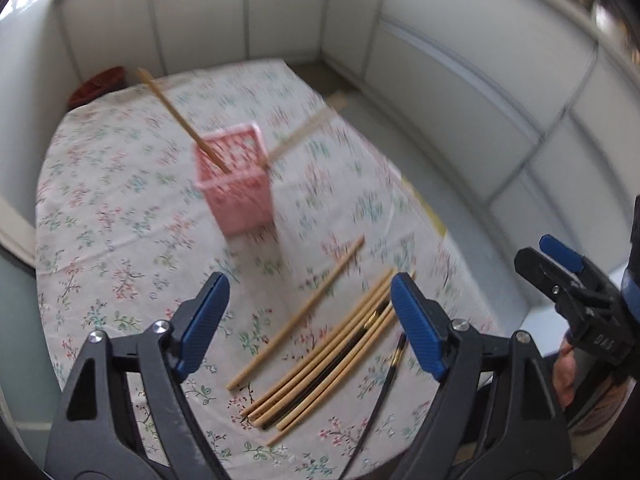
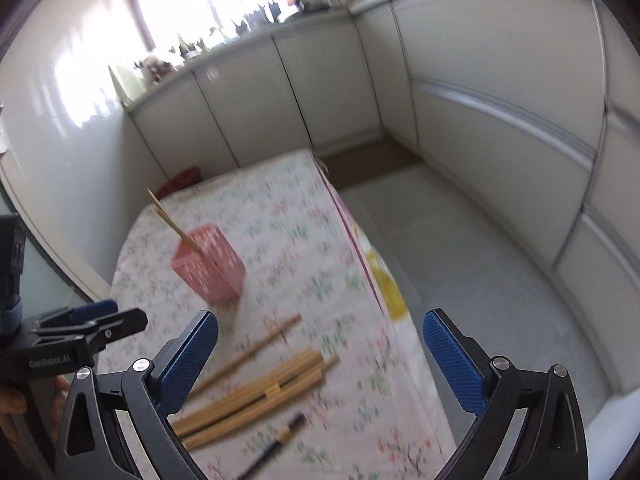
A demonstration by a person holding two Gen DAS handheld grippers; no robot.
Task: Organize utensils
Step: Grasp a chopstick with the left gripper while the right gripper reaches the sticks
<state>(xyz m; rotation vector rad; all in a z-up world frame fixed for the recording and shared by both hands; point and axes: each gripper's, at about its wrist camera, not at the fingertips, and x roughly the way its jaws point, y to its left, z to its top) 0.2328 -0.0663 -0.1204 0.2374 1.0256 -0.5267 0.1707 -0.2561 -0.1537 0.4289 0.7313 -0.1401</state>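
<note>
Basket [image 1: 236,184] stands mid-table [image 1: 100,208], two chopsticks [image 1: 182,118] in it. Nearer me than basket: single chopstick [image 1: 298,316], then chopstick bundle [image 1: 332,356] right of it; my grippers nearest.

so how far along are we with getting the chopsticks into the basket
Done: two wooden chopsticks stand in the pink plastic lattice basket. In hand: nothing; the left gripper and right gripper are both open. Left: the bundle of wooden chopsticks, one loose stick and a dark chopstick on the floral tablecloth.
</note>
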